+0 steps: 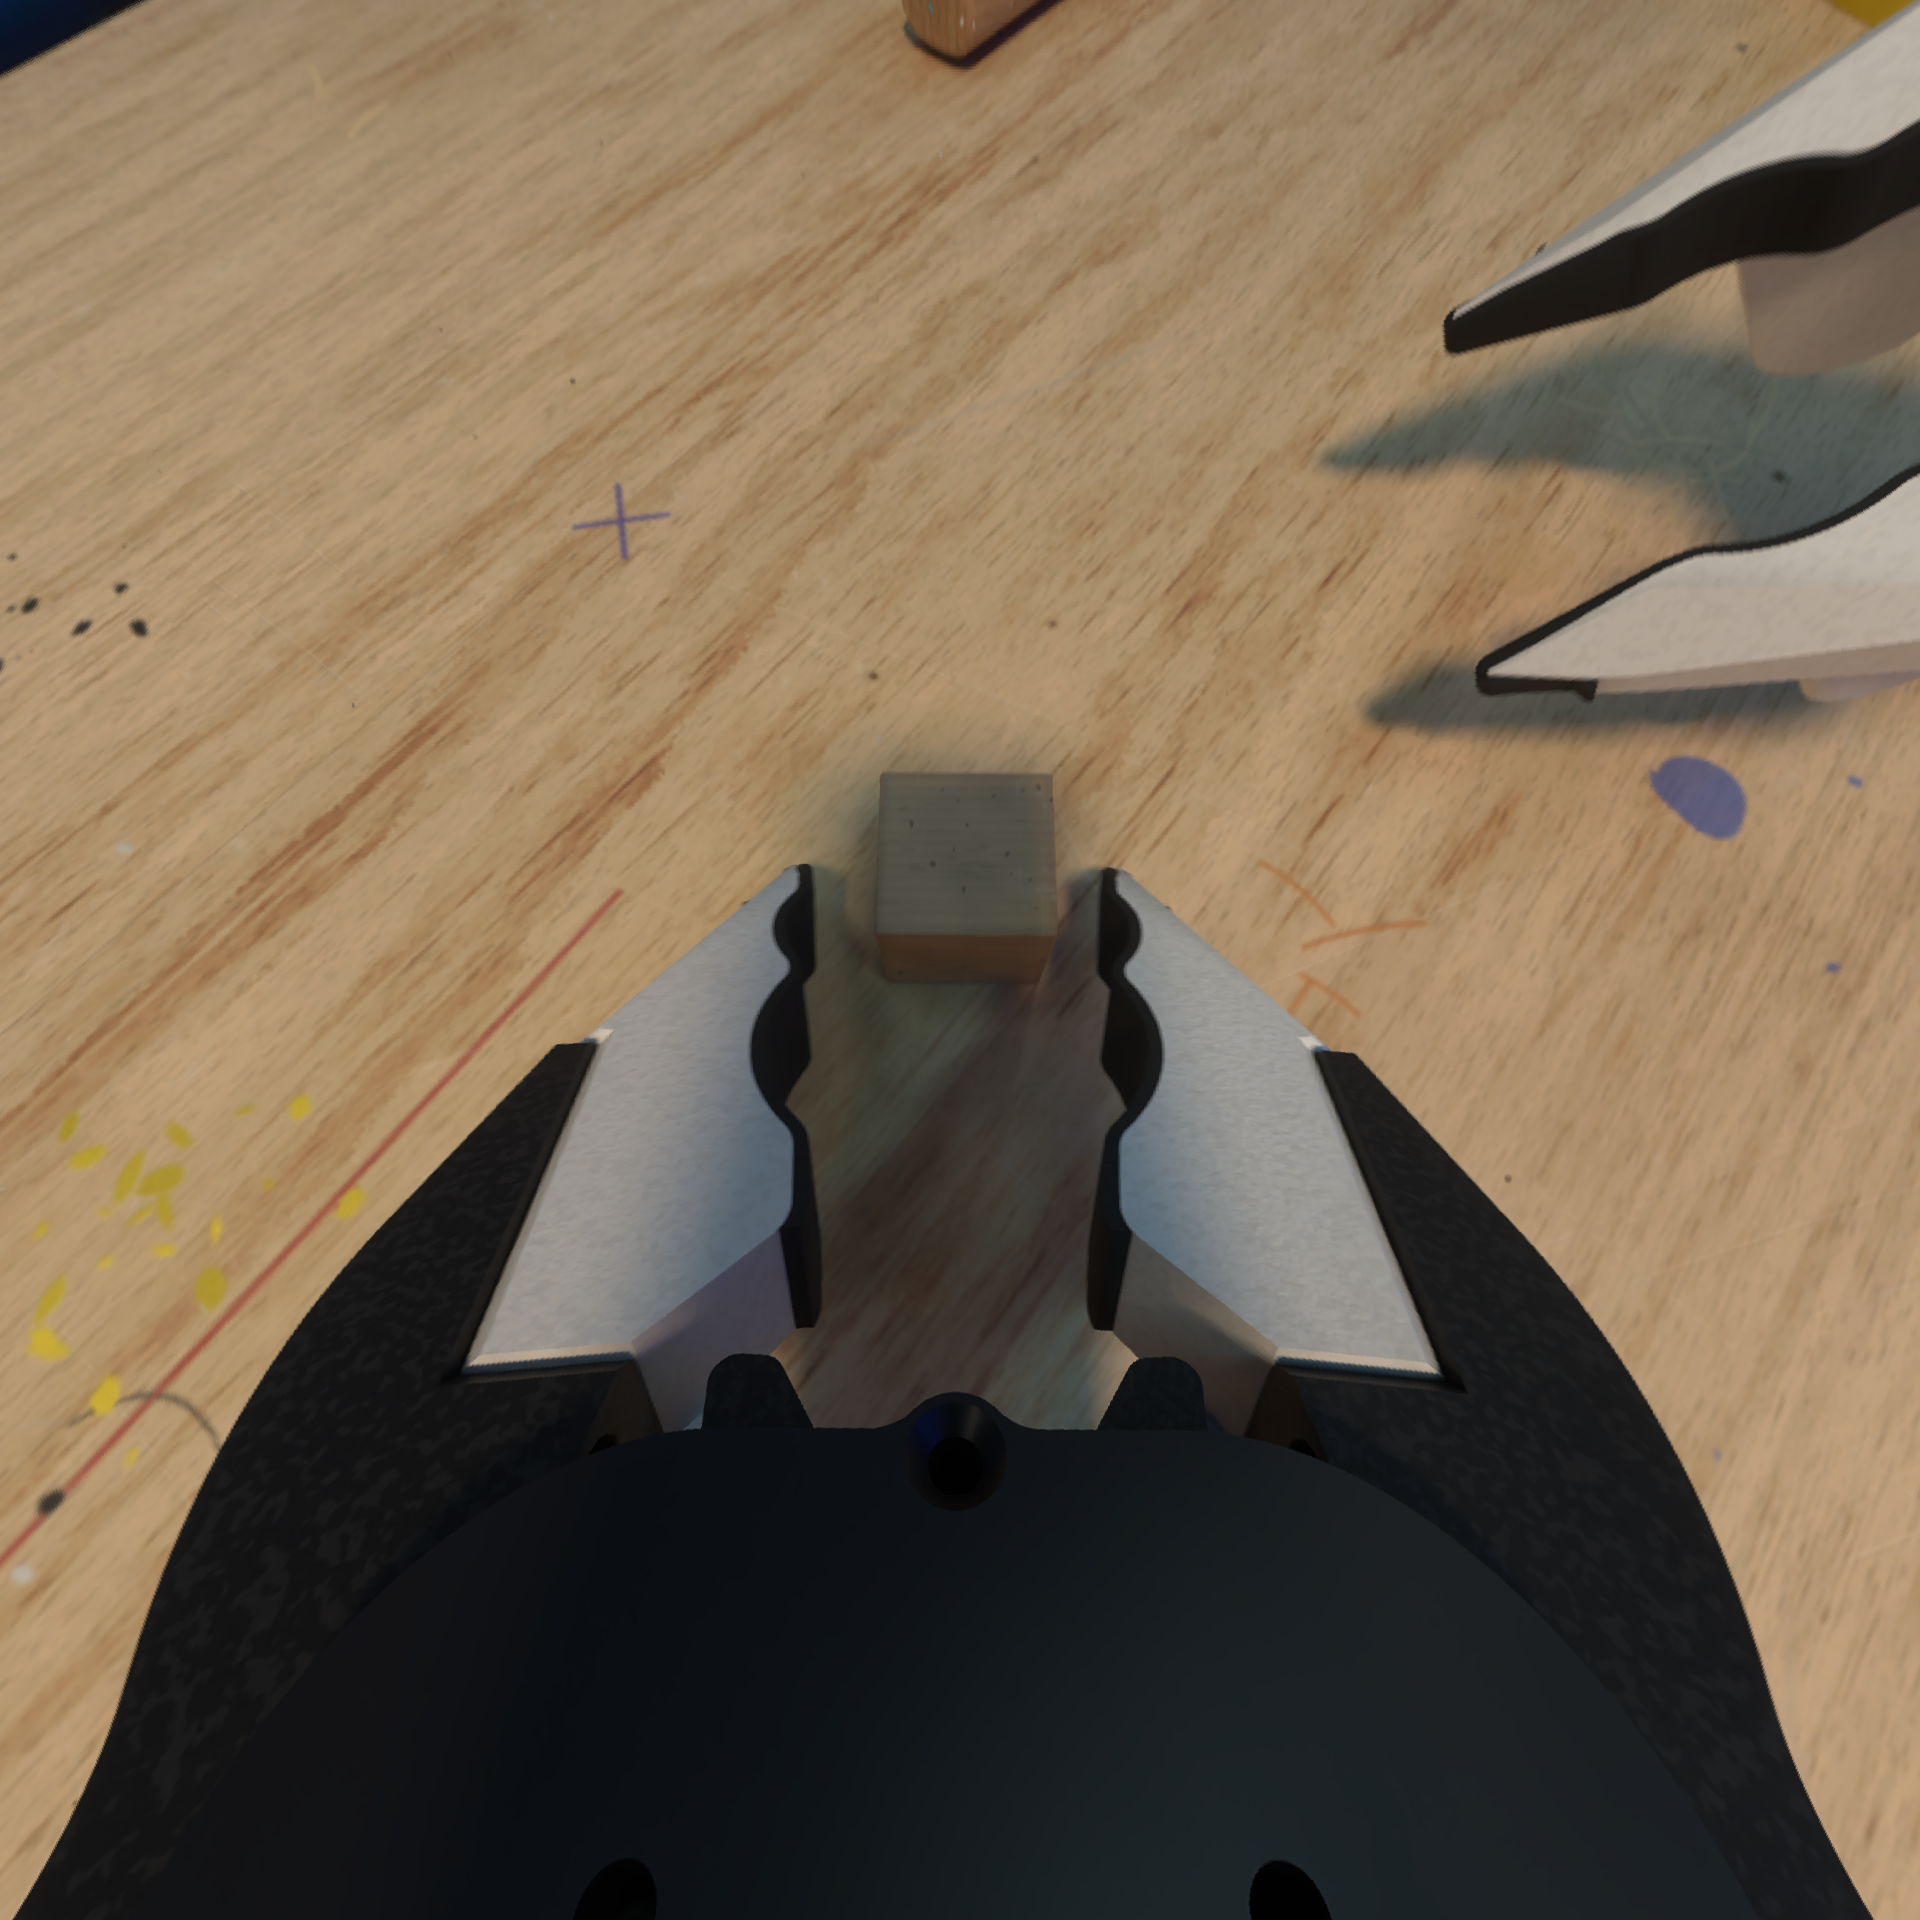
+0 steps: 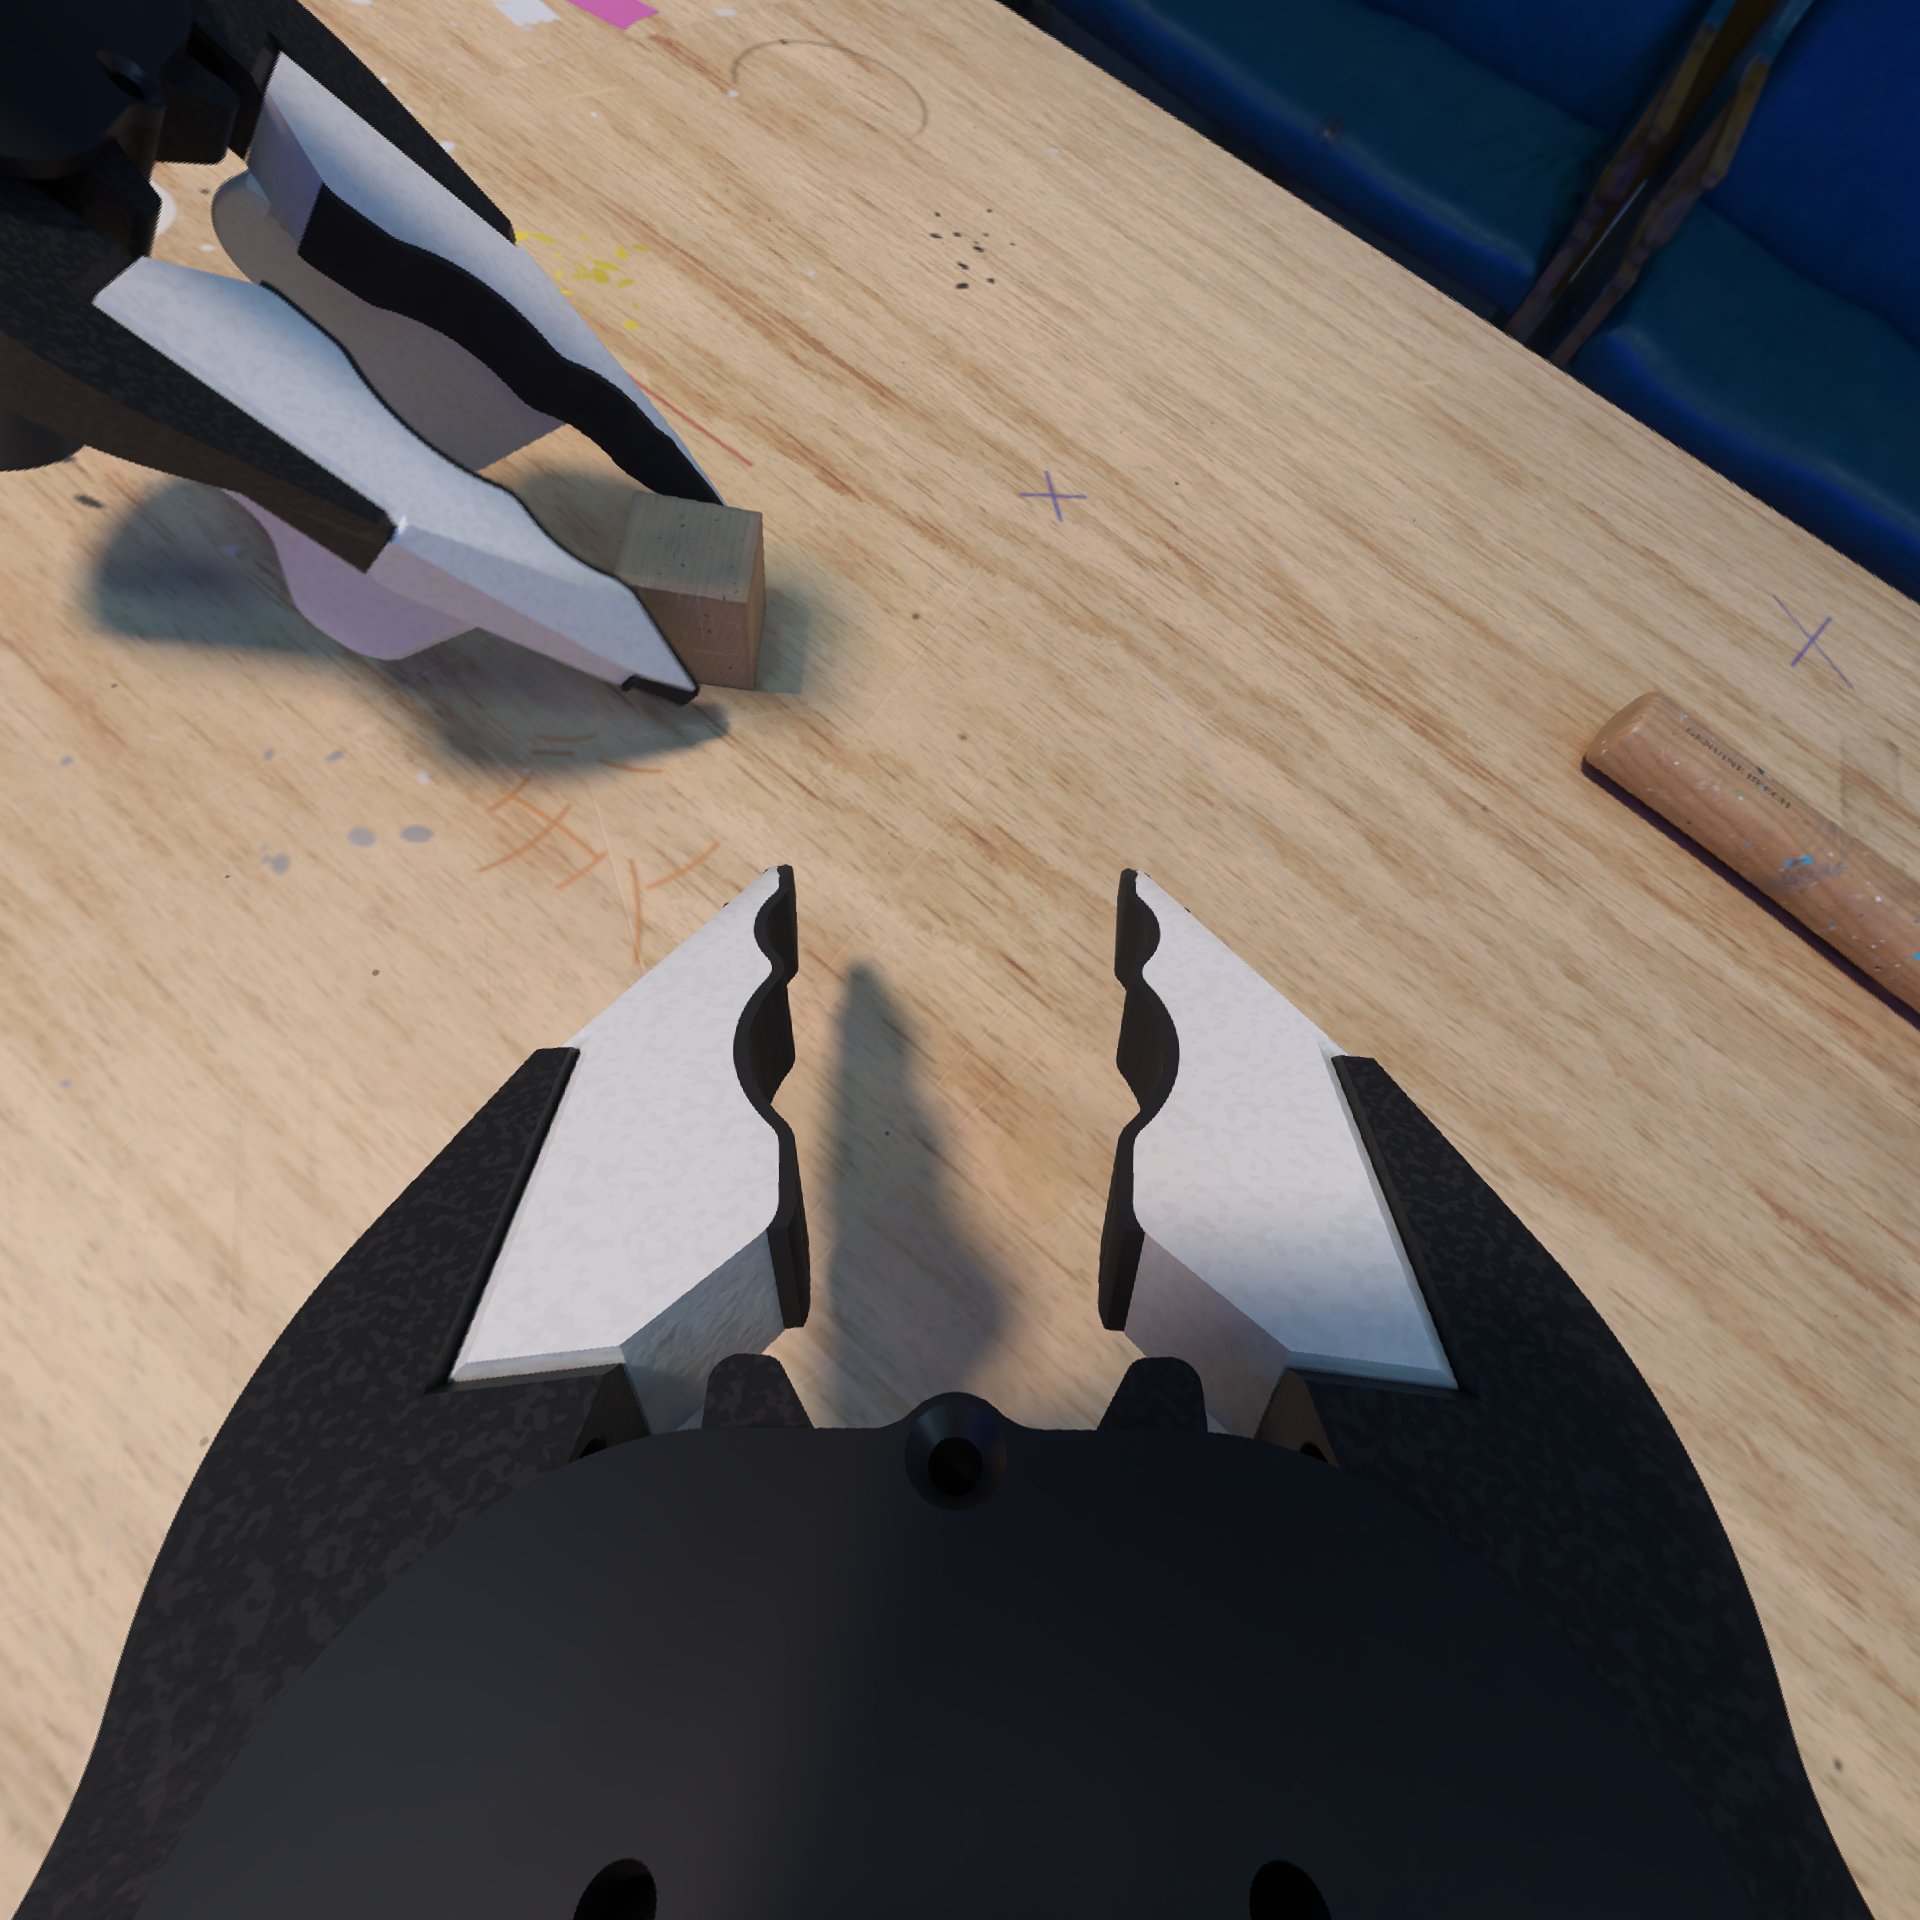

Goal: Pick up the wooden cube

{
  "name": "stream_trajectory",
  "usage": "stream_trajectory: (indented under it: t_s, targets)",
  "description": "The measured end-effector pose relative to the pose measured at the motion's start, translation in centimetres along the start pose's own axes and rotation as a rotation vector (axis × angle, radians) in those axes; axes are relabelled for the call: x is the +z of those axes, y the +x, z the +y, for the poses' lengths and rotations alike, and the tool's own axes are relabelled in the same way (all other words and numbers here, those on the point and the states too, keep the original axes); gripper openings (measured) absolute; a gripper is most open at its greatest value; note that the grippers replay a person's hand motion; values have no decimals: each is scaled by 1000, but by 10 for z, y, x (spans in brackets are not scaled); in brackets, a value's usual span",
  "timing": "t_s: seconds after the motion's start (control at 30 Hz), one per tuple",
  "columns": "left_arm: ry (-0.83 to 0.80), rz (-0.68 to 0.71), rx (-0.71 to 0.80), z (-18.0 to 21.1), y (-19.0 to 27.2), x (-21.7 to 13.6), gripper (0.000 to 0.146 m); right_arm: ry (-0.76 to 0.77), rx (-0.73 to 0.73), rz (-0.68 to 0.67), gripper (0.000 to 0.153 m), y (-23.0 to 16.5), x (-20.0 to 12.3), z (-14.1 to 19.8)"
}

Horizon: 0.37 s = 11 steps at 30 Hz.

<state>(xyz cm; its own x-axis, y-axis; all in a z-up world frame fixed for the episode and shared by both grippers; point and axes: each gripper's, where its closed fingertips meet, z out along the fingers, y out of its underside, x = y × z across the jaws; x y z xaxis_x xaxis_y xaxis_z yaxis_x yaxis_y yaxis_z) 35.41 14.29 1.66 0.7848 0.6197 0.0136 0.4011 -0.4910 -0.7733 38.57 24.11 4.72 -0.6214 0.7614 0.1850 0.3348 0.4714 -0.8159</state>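
Note:
A small wooden cube [image 1: 964, 878] rests on the wooden table [image 1: 520, 364]. My left gripper [image 1: 956, 883] is open, its two fingertips low on either side of the cube's near end, with a small gap on each side. The cube [image 2: 707, 582] shows in the right wrist view too, with the left gripper [image 2: 686, 582] straddling it at the upper left. My right gripper [image 2: 954, 883] is open and empty, held over bare table to the right of the cube. It also shows at the right edge of the left wrist view [image 1: 1475, 499].
A wooden handle [image 2: 1756, 831] lies on the table at the right of the right wrist view; its end [image 1: 961, 26] shows at the top of the left wrist view. The table's far edge [image 2: 1455, 301] borders blue seats [image 2: 1714, 260]. Paint spots and pen marks dot the surface.

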Motion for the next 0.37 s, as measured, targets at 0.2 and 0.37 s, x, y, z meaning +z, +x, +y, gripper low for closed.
stream_trajectory:
  t_s: [0.2,0.37]
  targets:
    - [-53,-50,-17,2,0,-4,34,2,0,-1,62,-1,0,0]
    - [-32,-144,45,-10,3,-52,34,14,6,-5,61,-1,-2,-3]
